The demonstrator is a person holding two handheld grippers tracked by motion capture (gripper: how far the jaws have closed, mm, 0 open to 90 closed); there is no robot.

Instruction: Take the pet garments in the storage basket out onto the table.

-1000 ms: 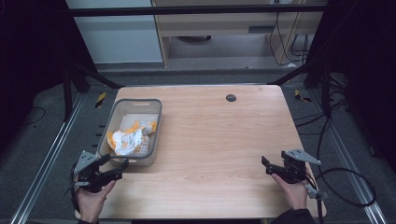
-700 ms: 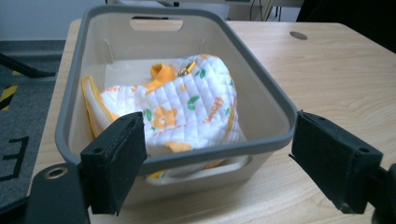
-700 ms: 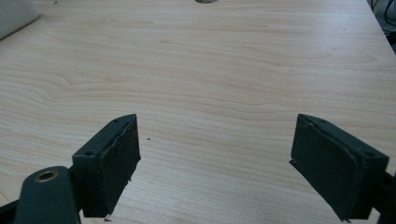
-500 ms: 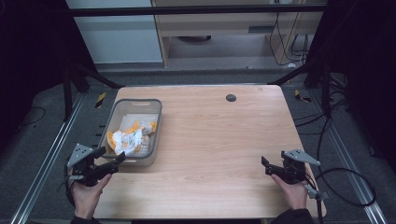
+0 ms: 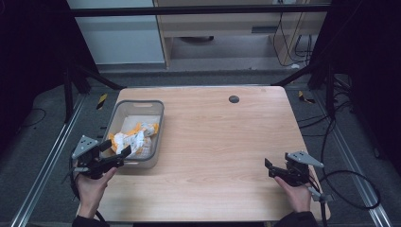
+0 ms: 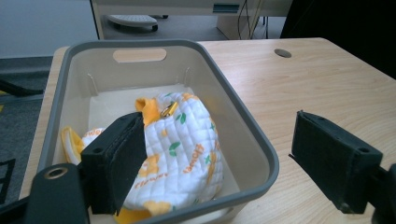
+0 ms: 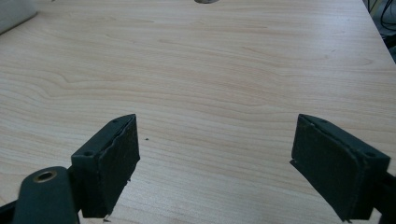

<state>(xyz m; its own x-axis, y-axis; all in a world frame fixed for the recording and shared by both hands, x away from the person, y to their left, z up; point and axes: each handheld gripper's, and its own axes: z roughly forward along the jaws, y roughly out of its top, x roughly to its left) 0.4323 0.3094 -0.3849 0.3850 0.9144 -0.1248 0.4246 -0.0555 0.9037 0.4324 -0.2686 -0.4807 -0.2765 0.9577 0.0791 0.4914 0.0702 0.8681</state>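
Lying in the grey bin (image 6: 243, 140), the quilted cloth (image 6: 182, 149) sits before the left gripper's (image 6: 219, 158) parted jaws.

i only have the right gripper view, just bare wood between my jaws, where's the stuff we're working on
Observer: In a grey bin at the table's far-left side, seen from above.
Operator: whats in it
Observer: A quilted white cloth with orange and green print, bunched up.
Operator: wheres the left gripper
Observer: The left gripper is at the bin's near end, jaws open; in its own view one jaw is over the cloth, the other outside the bin wall.
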